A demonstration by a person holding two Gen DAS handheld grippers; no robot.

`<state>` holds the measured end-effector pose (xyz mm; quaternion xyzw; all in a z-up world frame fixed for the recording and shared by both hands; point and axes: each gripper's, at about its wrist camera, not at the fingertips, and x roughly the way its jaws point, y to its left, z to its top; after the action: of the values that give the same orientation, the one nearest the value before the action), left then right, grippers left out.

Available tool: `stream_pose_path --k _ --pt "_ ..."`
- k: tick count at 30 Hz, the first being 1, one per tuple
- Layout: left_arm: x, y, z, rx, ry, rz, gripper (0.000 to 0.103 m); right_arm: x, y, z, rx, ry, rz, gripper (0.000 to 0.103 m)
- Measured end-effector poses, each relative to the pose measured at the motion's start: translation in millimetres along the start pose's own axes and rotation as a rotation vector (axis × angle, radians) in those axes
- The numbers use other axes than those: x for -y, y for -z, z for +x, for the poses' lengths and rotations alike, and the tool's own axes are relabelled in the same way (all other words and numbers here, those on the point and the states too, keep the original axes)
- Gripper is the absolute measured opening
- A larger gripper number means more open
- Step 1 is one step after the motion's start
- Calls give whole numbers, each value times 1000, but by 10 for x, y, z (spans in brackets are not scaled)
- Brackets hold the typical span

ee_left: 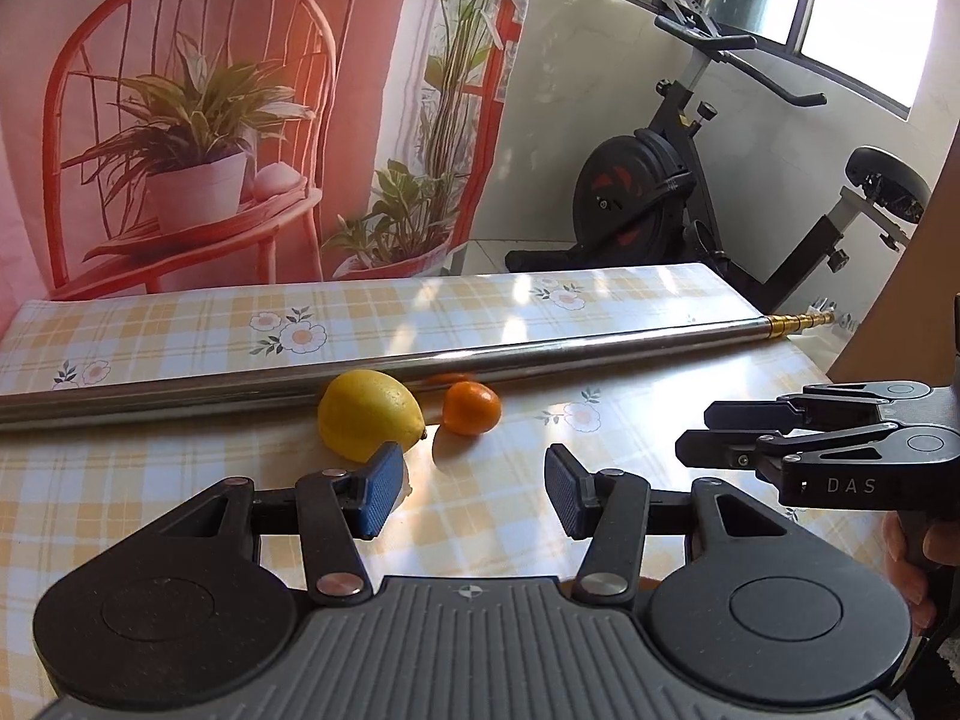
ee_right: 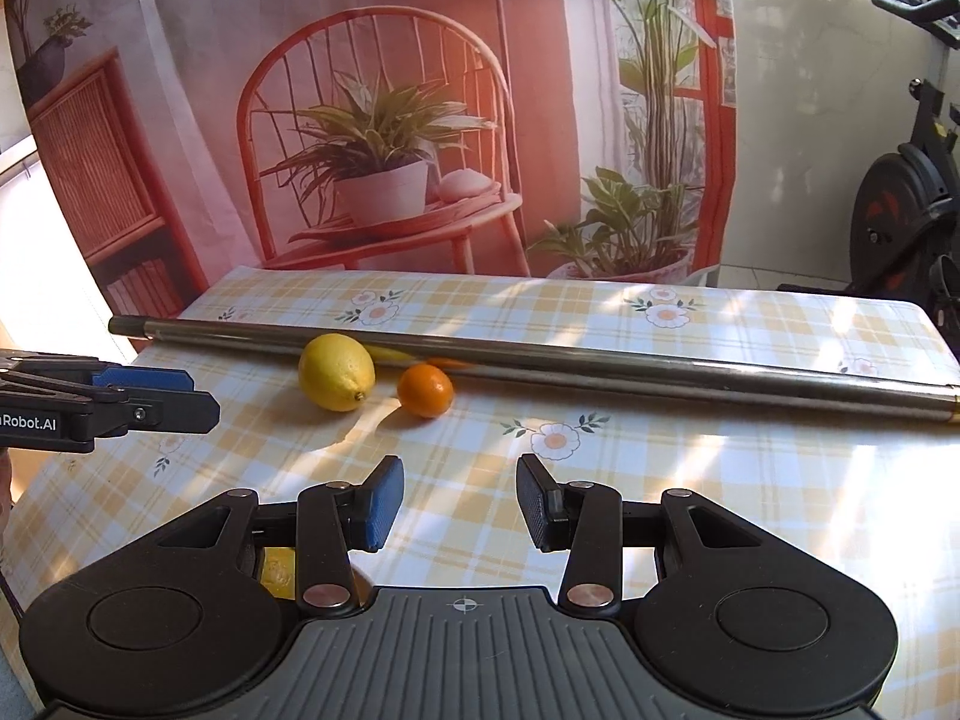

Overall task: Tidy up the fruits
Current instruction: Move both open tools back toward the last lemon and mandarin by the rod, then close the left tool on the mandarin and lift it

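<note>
A yellow lemon (ee_left: 367, 414) and a small orange (ee_left: 471, 407) sit side by side on the plaid tablecloth, against a long metal rod (ee_left: 540, 355). My left gripper (ee_left: 474, 489) is open and empty, just short of the fruits, its left pad near the lemon. My right gripper (ee_right: 461, 501) is open and empty, farther back from the lemon (ee_right: 336, 371) and the orange (ee_right: 425, 390). Each gripper shows in the other's view, the right one (ee_left: 696, 432) at the right edge, the left one (ee_right: 201, 399) at the left edge.
The table (ee_right: 630, 480) has a yellow plaid cloth with flowers. The metal rod (ee_right: 540, 363) lies across it behind the fruits. A printed backdrop (ee_right: 384, 120) hangs behind. An exercise bike (ee_left: 690, 180) stands at the far right. A yellow object (ee_right: 277, 570) peeks under my right gripper.
</note>
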<state>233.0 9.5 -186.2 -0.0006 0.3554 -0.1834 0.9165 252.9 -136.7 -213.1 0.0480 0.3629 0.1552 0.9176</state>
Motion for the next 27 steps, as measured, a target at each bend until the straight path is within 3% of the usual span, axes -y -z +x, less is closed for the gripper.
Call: stream_pose_path --k 5,11,14,20,27 --pt "142 -90 420 -45 -1 43 54 197 14 42 8 12 25 39" --pt "260 -173 751 -42 -49 102 50 432 106 77 4 10 84 39" --pt "279 -201 876 -53 -89 138 44 523 171 90 2 9 113 39" --pt "280 -225 1034 -65 -141 163 44 654 256 104 3 -1 152 39" --pt "250 -232 1178 -94 -149 157 45 725 321 116 7 -12 179 39"
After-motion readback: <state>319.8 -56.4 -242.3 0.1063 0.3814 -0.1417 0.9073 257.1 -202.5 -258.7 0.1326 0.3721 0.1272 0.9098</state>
